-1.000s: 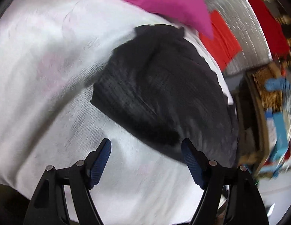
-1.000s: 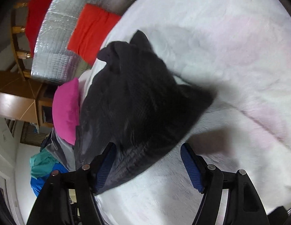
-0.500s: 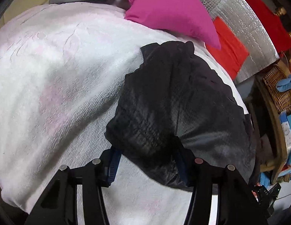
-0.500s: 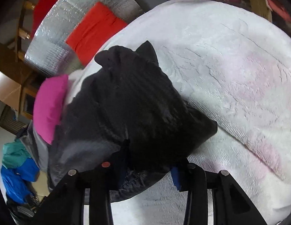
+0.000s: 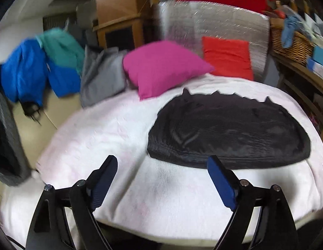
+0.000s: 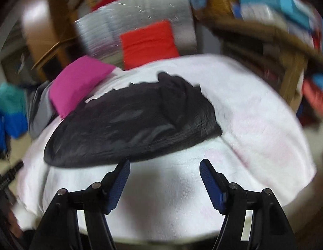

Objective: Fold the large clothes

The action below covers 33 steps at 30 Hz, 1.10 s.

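Observation:
A black garment [image 5: 228, 131] lies folded and flat on the white bed cover [image 5: 111, 133]. It also shows in the right wrist view [image 6: 136, 125], where a fold ridge runs across its right part. My left gripper [image 5: 162, 171] is open and empty, just short of the garment's near left edge. My right gripper [image 6: 164, 173] is open and empty, just short of the garment's near edge on the right side. Both views are blurred by motion.
A pink pillow [image 5: 163, 66], a red pillow [image 5: 227, 57] and a grey pillow [image 5: 101, 75] lie at the head of the bed against a silver panel [image 5: 213, 20]. Blue and teal clothes [image 5: 40, 60] hang at the left. A wicker basket [image 5: 290, 39] sits on wooden shelves at the right.
Both grippers were shut on the garment's near edge half a second ago. They have let go, opened and drawn back and up. The garment now lies flat.

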Each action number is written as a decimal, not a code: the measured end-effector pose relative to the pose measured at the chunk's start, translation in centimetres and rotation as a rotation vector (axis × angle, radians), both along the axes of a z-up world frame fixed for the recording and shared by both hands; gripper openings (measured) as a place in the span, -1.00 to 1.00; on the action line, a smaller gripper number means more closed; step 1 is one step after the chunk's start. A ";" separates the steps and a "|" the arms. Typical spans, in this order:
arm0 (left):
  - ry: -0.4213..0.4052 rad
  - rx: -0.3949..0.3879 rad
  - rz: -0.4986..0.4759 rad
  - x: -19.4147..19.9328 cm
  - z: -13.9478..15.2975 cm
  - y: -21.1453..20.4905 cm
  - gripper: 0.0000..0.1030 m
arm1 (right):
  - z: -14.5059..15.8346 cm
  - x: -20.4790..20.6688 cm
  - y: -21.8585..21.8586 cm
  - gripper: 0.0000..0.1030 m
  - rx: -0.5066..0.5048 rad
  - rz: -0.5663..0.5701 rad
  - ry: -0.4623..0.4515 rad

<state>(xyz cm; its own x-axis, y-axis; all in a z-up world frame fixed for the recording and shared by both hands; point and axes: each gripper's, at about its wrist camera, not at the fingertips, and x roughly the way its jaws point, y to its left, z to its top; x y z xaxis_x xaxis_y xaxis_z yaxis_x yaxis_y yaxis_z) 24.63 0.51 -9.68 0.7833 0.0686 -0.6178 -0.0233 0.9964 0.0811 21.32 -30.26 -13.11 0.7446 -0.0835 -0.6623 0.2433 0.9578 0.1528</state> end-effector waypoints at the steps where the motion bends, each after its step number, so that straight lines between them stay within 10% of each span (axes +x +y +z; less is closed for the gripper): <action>1: -0.026 0.016 -0.004 -1.3 1.2 -0.4 0.74 | 0.9 -0.8 0.3 0.51 -0.017 0.009 -0.016; 12: -0.203 0.011 -0.051 -10.9 8.9 -1.7 0.83 | 7.5 -10.4 4.5 0.61 -0.130 0.036 -0.101; 33: -0.305 0.083 -0.044 -17.7 12.1 -1.7 0.93 | 10.8 -16.2 7.4 0.61 -0.160 0.019 -0.121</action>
<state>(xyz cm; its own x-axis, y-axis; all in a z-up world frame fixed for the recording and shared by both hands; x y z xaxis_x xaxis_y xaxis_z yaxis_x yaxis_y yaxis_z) 6.92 -1.19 2.46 0.9348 0.0705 -0.3482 -0.0157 0.9873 0.1578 5.12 -22.82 -2.26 0.8202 -0.1660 -0.5474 0.2144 0.9764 0.0252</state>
